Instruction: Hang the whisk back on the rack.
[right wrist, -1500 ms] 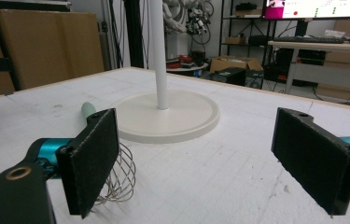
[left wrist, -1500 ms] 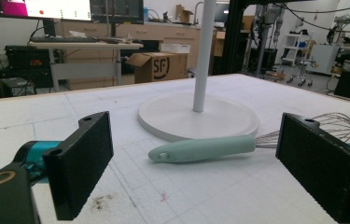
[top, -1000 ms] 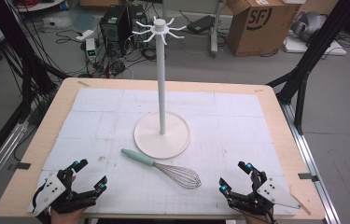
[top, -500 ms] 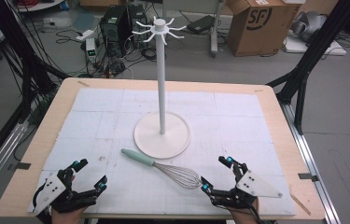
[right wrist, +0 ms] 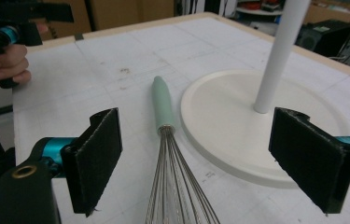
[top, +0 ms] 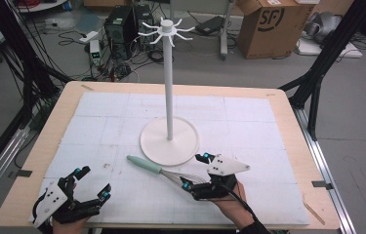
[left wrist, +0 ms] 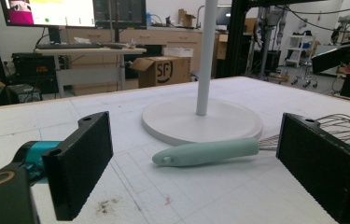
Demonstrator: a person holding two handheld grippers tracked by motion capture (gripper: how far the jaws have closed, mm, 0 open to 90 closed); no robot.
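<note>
A whisk (top: 163,171) with a pale green handle lies flat on the white table mat (top: 249,117), just beside the round base of a tall white hook stand (top: 169,87). The right gripper (top: 196,171) sits over the whisk's wire end with its jaws spread wide, gripping nothing; the left gripper (top: 91,183) rests near the table's front edge, also open and empty. This looks like the reach before a pick-up, and the next move likely calls for lowering and closing on the wires.

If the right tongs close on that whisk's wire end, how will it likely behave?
The whisk looks light. Its thin wires would probably spring and give under the pads, so grip may feel soft. The smooth rounded green handle could let it roll or swing downward once lifted by the right tongs.
</note>
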